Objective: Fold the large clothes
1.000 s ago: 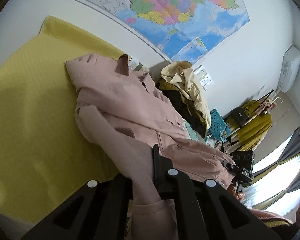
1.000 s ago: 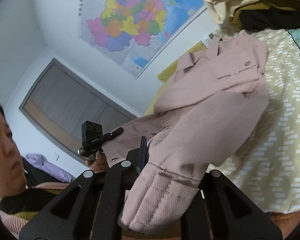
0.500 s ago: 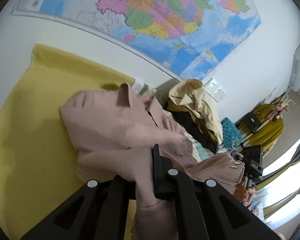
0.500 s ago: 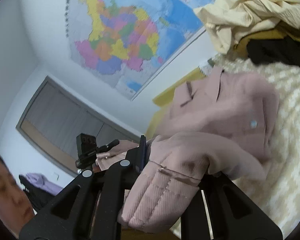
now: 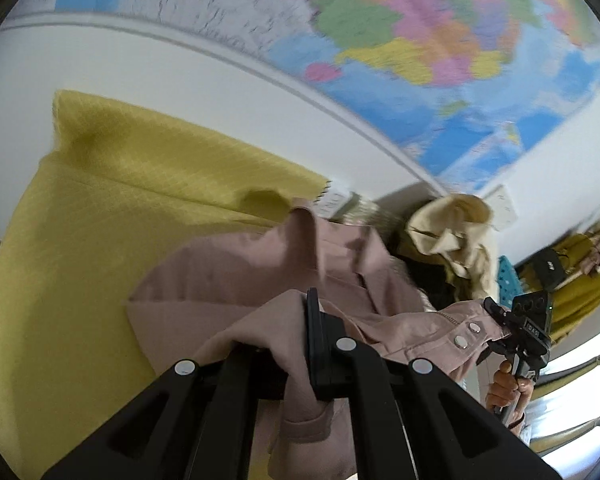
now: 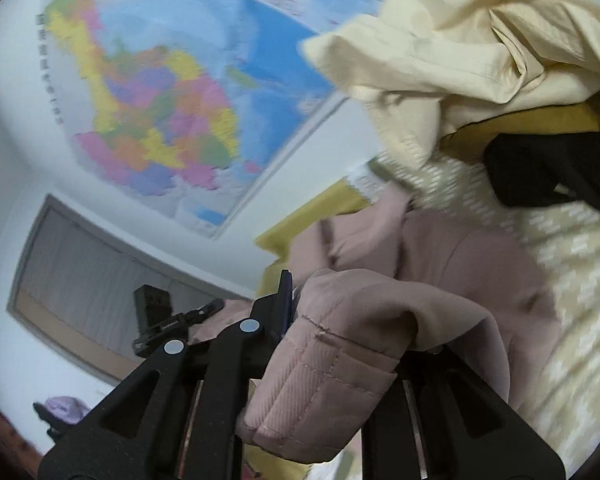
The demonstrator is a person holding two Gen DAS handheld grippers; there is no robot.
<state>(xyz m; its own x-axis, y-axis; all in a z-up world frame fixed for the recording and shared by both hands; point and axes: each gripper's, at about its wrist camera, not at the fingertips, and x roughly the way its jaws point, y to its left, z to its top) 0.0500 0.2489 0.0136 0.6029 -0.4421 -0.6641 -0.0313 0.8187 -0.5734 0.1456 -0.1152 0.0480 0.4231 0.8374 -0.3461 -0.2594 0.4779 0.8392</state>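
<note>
A pink jacket (image 5: 236, 276) lies collar-first on the bed, and its lower edge is lifted off the bed. My left gripper (image 5: 280, 332) is shut on a fold of that edge at the bottom of the left wrist view. Further right, the other gripper (image 5: 520, 332), held by a hand (image 5: 504, 384), clamps the hem beside two snap buttons. In the right wrist view my right gripper (image 6: 348, 320) is shut on a stitched hem of the pink jacket (image 6: 472, 272), which hides its right finger. The left gripper (image 6: 168, 320) shows at the left.
A yellow blanket (image 5: 100, 220) covers the bed's left part and a patterned bedspread (image 6: 572, 288) its right. A pile of cream (image 6: 440, 48) and black clothes (image 6: 548, 168) sits beyond the collar. A wall map (image 5: 420, 40) hangs behind. A blue crate (image 5: 508, 280) stands past the pile.
Both grippers have carried the jacket's lower edge toward the collar and the wall. Less of the jacket lies spread out, and the clothes pile and map look much closer.
</note>
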